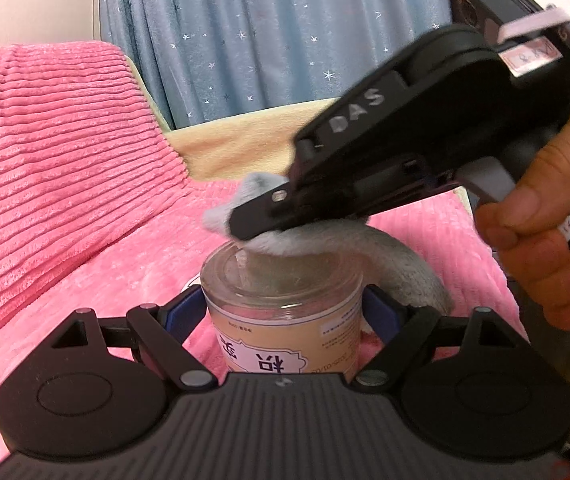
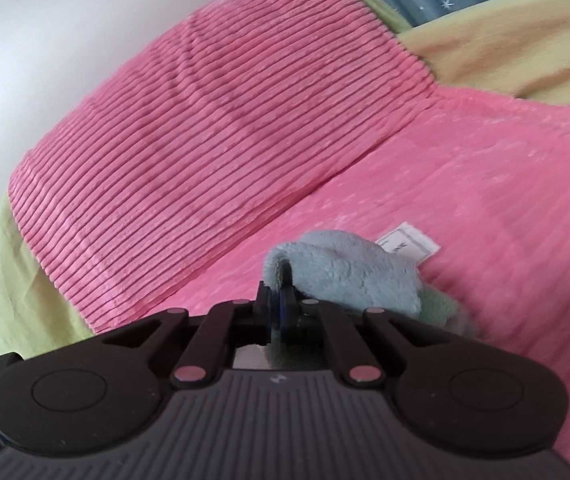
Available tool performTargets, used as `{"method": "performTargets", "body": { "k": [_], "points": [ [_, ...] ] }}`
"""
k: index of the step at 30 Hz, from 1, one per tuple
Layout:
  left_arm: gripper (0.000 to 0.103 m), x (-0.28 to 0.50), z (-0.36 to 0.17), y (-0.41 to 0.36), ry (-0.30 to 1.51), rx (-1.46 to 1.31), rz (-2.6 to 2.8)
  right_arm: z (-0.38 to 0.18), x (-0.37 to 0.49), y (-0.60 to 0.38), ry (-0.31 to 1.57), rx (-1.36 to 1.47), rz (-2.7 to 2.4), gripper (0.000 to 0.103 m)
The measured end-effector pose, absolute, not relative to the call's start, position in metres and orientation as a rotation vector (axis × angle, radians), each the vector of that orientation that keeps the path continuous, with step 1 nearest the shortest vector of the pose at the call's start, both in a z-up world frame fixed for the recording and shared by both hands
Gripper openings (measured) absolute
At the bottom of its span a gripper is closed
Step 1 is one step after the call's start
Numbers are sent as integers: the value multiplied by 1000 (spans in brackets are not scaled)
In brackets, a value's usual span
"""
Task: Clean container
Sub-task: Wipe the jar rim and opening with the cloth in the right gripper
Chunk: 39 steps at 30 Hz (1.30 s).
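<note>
Across the upper left of both views spreads the pink ribbed blanket (image 1: 57, 152) on the bed, and low in the centre of the left wrist view the left hand-held gripper (image 1: 283, 312) is clamped on the clear container (image 1: 281, 304), pads on either side, likely to steady it for wiping. From the right of that frame the right hand-held gripper (image 1: 245, 220), gripped by a person's hand (image 1: 545, 232), pinches a grey cloth (image 1: 325, 248) tight and presses it onto the container's lid. "DAS" reads on the right gripper's arm; the container's tan label (image 1: 285, 344) carries upside-down characters, too partial to read.
</note>
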<state>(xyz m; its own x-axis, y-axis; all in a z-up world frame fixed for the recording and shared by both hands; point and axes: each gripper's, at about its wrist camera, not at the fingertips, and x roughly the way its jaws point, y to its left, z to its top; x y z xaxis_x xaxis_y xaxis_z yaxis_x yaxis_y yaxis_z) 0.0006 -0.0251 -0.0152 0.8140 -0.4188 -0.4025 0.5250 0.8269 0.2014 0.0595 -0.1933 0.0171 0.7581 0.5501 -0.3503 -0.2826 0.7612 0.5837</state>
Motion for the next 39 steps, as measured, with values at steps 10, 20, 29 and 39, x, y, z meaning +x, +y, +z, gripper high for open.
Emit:
{"method": "performTargets", "body": {
  "k": [10,20,29,39],
  "points": [
    [85,0,-15,-30,353,315,-506,18,39,-202,600,566,562,1],
    [85,7,-15,-16,348,312,-525,20,55,-175,548,493,540,0],
    [85,6,-15,-17,348,316,-530,18,40,-199,533,514,463,0],
    [85,11,-14,5,346,318,-562,17,36,-177,580,534,562,1]
  ]
}}
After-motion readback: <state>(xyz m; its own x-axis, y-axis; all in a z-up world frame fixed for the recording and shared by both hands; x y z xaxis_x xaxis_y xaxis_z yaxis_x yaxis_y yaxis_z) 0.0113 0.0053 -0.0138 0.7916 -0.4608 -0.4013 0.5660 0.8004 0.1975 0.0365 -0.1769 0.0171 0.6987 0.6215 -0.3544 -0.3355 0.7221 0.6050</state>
